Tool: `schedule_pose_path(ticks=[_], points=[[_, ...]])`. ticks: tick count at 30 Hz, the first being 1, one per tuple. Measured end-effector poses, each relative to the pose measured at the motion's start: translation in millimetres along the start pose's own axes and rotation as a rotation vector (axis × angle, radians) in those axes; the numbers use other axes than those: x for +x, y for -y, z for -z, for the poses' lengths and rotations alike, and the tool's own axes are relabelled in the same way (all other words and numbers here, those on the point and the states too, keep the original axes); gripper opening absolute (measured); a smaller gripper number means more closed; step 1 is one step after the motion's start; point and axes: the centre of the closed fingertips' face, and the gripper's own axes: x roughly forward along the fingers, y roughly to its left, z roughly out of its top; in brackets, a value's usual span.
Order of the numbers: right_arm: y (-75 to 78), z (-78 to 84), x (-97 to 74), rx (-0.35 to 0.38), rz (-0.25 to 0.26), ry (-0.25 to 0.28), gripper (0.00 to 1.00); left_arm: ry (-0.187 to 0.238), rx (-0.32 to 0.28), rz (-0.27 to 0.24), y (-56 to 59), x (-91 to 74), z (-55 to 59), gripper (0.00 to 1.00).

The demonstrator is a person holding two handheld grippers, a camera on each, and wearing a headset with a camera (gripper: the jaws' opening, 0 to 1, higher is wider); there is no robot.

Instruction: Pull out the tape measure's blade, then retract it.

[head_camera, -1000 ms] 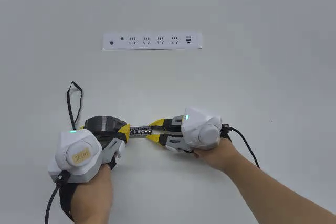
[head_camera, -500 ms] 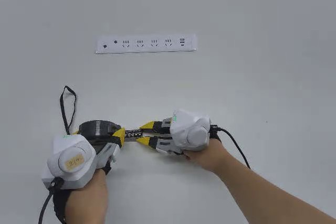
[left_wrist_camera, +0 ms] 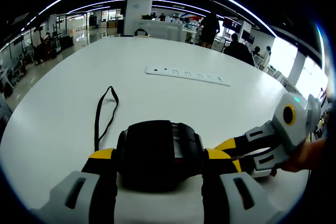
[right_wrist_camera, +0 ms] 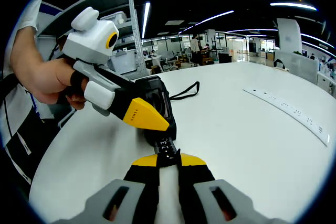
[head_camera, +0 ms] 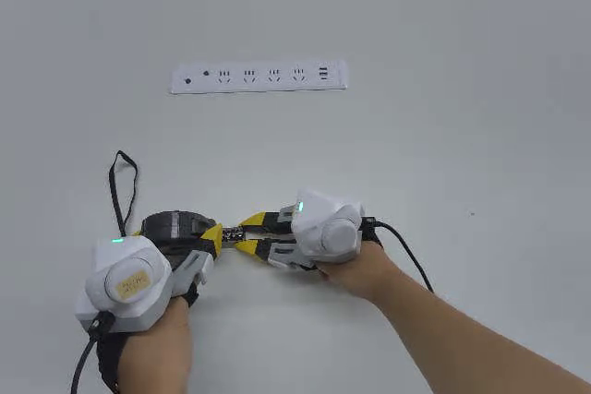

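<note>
A black tape measure (head_camera: 175, 226) lies on the white table with its wrist strap (head_camera: 121, 189) trailing away. My left gripper (head_camera: 205, 239) is shut on its case (left_wrist_camera: 159, 152), yellow fingertips on both sides. A very short stretch of blade (head_camera: 234, 237) sticks out toward the right. My right gripper (head_camera: 247, 233) is shut on the blade tip (right_wrist_camera: 167, 148), close to the case (right_wrist_camera: 157, 100). The left gripper (right_wrist_camera: 144, 115) shows in the right gripper view, and the right gripper (left_wrist_camera: 231, 148) in the left gripper view.
A white power strip (head_camera: 259, 77) lies farther back on the table, also seen as the strip (left_wrist_camera: 187, 74) and the strip (right_wrist_camera: 291, 108). A cable (head_camera: 402, 248) runs from the right gripper. People and desks stand in the room beyond the table.
The right gripper has moved left toward the case, and the visible blade has become shorter. The left gripper still holds the case in place.
</note>
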Motion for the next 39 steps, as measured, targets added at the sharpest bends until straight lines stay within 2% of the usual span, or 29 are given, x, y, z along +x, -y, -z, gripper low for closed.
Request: schedule_pose_path(ticks=[23,25,39], points=[[-1.7,-7.2,10.6,-0.014,-0.015,-0.004,0.11,0.005,-0.014,0.000,-2.6,3.0,0.0,0.62],[-1.6,-7.7,11.5,-0.015,-0.017,-0.004,0.11,0.002,-0.001,-0.001,-2.6,3.6,0.8,0.62],[-2.7,-9.1,11.6,-0.018,-0.022,-0.009,0.11,0.008,-0.005,-0.002,-3.4,5.5,1.0,0.63]])
